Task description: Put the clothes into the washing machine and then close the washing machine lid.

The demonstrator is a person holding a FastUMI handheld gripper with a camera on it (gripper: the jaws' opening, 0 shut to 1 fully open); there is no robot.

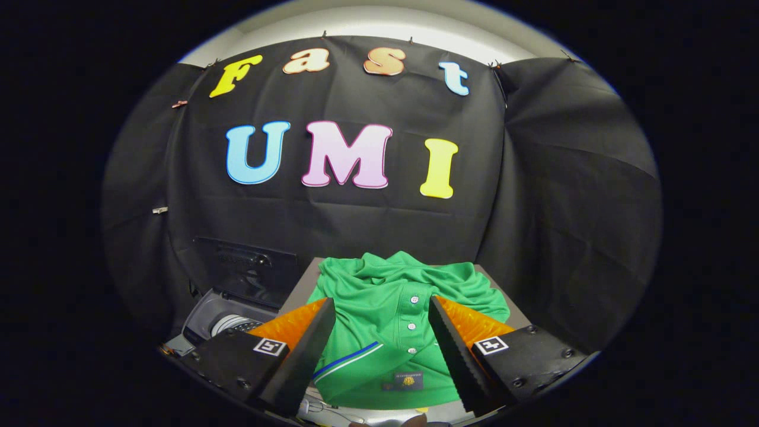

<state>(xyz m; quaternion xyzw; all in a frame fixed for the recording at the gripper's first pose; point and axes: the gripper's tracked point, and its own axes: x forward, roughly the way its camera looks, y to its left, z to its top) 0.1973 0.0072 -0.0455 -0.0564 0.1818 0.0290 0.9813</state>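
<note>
We see our gripper (382, 332) with its two fingers spread wide apart. They hold nothing. One finger (305, 356) is on the left and the other finger (456, 356) is on the right, and there is a big gap between them. In that gap lies a green shirt (403, 308). The fingers sit over the shirt on both sides, but we cannot tell if they touch the cloth. The shirt is bunched up and wrinkled, with folds at the far end. It has a row of small white buttons (411, 325) running down the middle, right between the fingers. Near the left finger the shirt has a band (347, 362) with blue and white stripes. Close to us there is a little dark tag (403, 381) on the shirt. The shirt rests on a flat grey stand (299, 290), and part of it spreads past the right finger. To the left of the stand, and lower down, is the washer (231, 320). Its lid (246, 267) is dark and stands up, open, against the black wall (563, 207). Under the lid we can see a bit of the round metal drum (234, 324) with tiny holes. The washer sits just beyond the left finger. The shirt is on the stand beside it, not in the drum.
</note>
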